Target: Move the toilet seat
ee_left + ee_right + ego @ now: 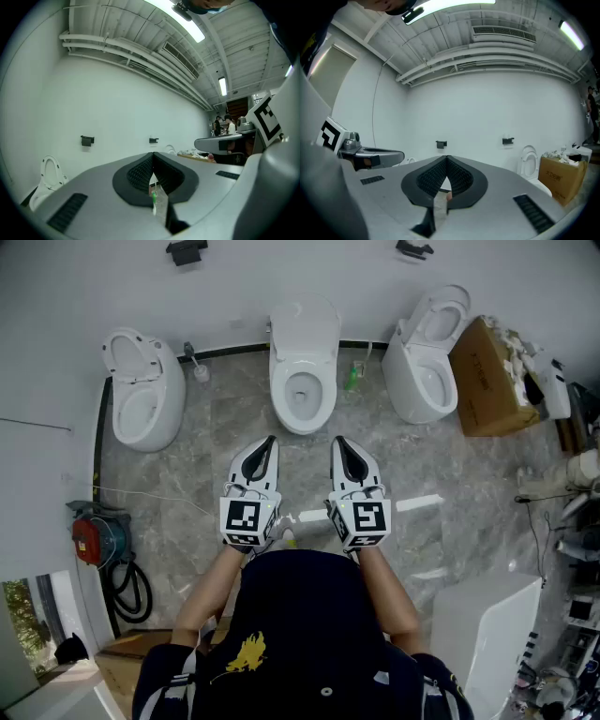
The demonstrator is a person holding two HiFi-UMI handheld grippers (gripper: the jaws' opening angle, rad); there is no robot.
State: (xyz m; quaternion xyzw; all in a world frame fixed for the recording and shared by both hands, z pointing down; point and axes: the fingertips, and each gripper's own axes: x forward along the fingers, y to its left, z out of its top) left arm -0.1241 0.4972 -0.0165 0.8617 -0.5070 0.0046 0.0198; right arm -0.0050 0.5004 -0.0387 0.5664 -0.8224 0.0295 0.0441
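Three white toilets stand along the far wall. The middle toilet (pixel 302 381) has its lid and seat raised against the wall and its bowl open. My left gripper (pixel 269 442) and right gripper (pixel 338 442) hover side by side over the floor just short of that bowl, both shut and empty. In the left gripper view the left gripper (pixel 152 155) has its jaws pressed together, with the left toilet (pixel 47 177) low at the left. The right gripper view shows the right gripper (pixel 446 159) shut too, and the right toilet (pixel 529 163) beyond it.
The left toilet (pixel 141 395) and right toilet (pixel 427 357) flank the middle one. A toilet brush (pixel 198 367) and a green bottle (pixel 352 378) stand beside it. A cardboard box (pixel 487 376) sits at the right, a red machine with a hose (pixel 94 535) at the left.
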